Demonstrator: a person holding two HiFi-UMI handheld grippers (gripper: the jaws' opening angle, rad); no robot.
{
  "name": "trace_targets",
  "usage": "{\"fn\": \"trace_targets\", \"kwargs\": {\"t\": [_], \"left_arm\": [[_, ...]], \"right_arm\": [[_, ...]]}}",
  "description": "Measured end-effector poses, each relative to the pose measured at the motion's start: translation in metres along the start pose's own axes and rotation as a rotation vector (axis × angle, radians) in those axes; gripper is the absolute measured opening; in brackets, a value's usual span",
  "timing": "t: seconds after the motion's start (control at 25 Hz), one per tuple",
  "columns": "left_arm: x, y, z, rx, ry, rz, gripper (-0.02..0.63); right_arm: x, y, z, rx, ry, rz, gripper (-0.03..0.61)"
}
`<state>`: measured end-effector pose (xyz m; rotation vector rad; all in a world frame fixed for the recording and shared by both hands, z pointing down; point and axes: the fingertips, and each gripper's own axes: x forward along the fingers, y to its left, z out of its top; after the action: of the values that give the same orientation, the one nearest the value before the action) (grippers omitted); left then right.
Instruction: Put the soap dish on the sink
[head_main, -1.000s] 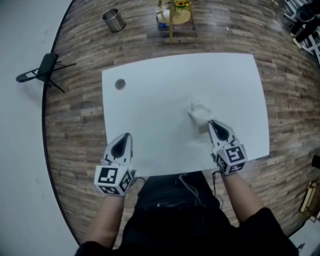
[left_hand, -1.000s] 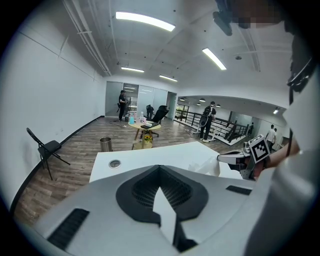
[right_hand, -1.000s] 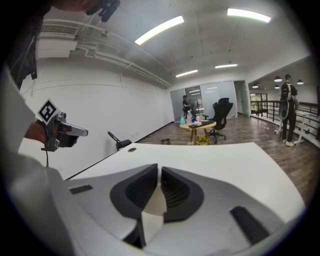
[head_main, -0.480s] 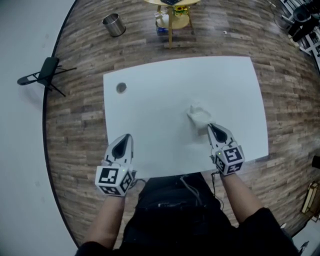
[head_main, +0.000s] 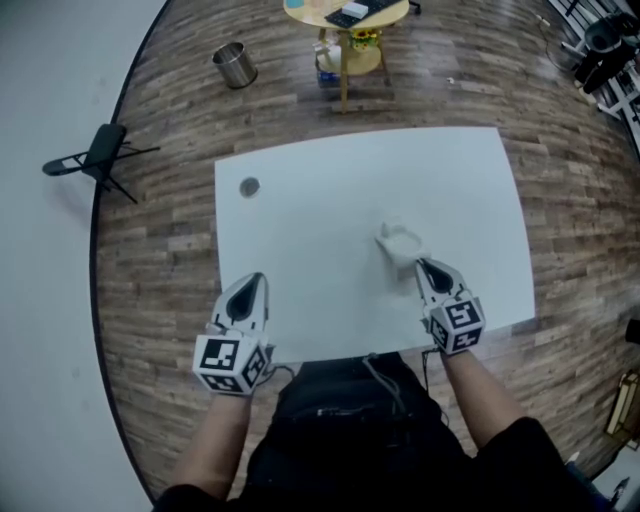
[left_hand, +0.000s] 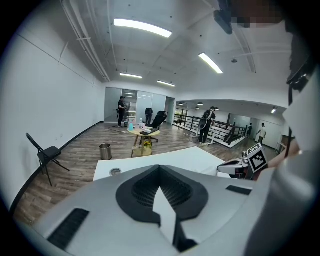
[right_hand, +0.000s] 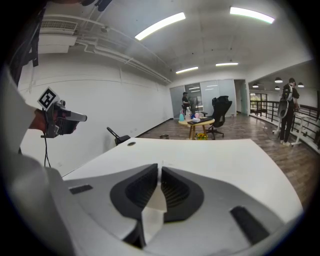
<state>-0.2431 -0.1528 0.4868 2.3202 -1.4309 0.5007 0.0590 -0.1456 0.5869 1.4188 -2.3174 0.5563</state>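
A small white soap dish (head_main: 398, 243) lies on the white table (head_main: 330, 190), right of the middle. My right gripper (head_main: 420, 262) reaches it from the near side, its jaws closed on the dish's near edge. In the right gripper view a thin whitish piece of the dish (right_hand: 155, 202) sits pinched between the dark pads (right_hand: 176, 192) of the right gripper (right_hand: 159, 172). My left gripper (head_main: 252, 277) hovers at the table's near left, shut with nothing in it, and its tips meet in its own view (left_hand: 159, 172). No sink shows.
A small grey round disc (head_main: 249, 186) sits in the table's far left corner. Beyond the table stand a round wooden side table (head_main: 345, 14), a metal bin (head_main: 234, 64) and a black folding chair (head_main: 100, 150). People stand far off across the room (left_hand: 206, 125).
The head view has tilted, so the table sits lower in the picture. Both grippers and the dish keep their places on the table.
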Motion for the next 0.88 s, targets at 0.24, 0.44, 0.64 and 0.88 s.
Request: {"fn": "trace_targets", "kwargs": {"t": [0.24, 0.44, 0.64, 0.88], "left_arm": [[-0.005, -0.001, 0.008, 0.014, -0.019, 0.0, -0.011], [-0.007, -0.003, 0.009, 0.023, -0.022, -0.005, -0.011], [-0.006, -0.009, 0.006, 0.025, -0.012, -0.016, -0.011], [-0.007, -0.01, 0.007, 0.038, -0.011, -0.022, -0.011]], "right_arm": [[-0.002, 0.002, -0.005, -0.004, 0.002, -0.001, 0.034], [-0.006, 0.003, -0.013, 0.001, 0.014, -0.006, 0.034], [-0.01, 0.002, -0.019, 0.008, 0.02, -0.012, 0.034], [-0.01, 0.004, -0.023, 0.006, 0.019, -0.018, 0.034]]}}
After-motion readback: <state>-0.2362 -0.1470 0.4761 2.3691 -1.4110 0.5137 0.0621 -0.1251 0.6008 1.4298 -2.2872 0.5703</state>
